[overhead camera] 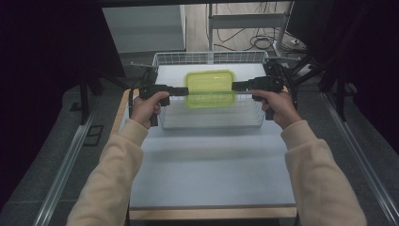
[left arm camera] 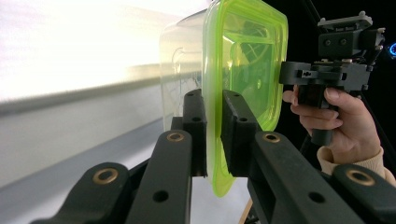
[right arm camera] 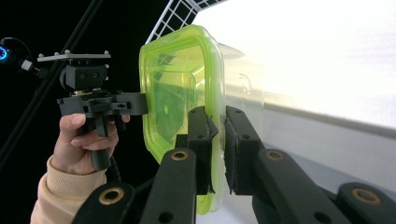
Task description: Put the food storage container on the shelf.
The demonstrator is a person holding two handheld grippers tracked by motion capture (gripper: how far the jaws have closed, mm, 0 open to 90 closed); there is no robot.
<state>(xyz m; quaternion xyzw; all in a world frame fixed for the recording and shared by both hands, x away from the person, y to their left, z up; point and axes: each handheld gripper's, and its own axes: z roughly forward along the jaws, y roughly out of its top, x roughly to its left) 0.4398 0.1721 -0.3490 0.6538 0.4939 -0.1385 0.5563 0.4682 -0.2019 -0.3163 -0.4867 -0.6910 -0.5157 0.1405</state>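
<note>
High view: clear rectangular plastic container with lime-green lid (overhead camera: 210, 88) hangs over the white wire basket (overhead camera: 210, 121), left gripper (overhead camera: 184, 91) and right gripper (overhead camera: 236, 86) each pinching 1 short end.

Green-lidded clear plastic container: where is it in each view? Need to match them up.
High view: green-lidded clear plastic container at upper centre, above the white wire basket, between the two grippers.
Left gripper view: centre right, lid rim between this gripper's jaws.
Right gripper view: centre left, rim between its jaws.
Shared landmark: the lid's bright green rim.
</note>
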